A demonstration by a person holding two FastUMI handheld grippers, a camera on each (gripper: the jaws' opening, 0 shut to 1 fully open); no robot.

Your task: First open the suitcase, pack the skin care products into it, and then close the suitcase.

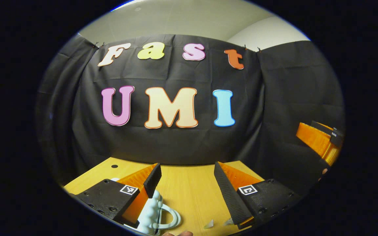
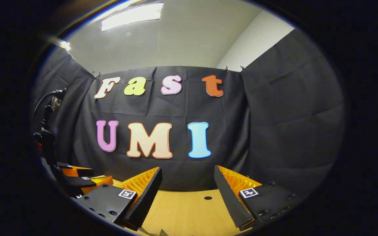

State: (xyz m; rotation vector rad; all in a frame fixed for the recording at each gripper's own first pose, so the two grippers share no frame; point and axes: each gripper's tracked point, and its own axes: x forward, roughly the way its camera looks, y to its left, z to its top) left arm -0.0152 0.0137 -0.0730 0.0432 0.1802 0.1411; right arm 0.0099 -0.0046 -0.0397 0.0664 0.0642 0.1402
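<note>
In the left gripper view my left gripper (image 1: 187,178) stands open above the wooden table (image 1: 189,193), nothing between its fingers. A pale blue-white suitcase (image 1: 153,213) with a looped handle lies low at the bottom left, partly behind the left finger (image 1: 153,180). The right gripper (image 1: 322,139) shows at the far right of that view, held up off the table. In the right gripper view my right gripper (image 2: 187,183) is open over the table (image 2: 189,209), and the left gripper (image 2: 77,178) sits at the far left. Two small clear items (image 1: 217,223) lie near the bottom edge.
The black cloth wall closes the back and both sides of the table. A small dark hole (image 1: 114,166) marks the tabletop at the back left, and another hole (image 2: 208,198) lies ahead of the right gripper. A fingertip (image 1: 179,233) pokes in at the bottom.
</note>
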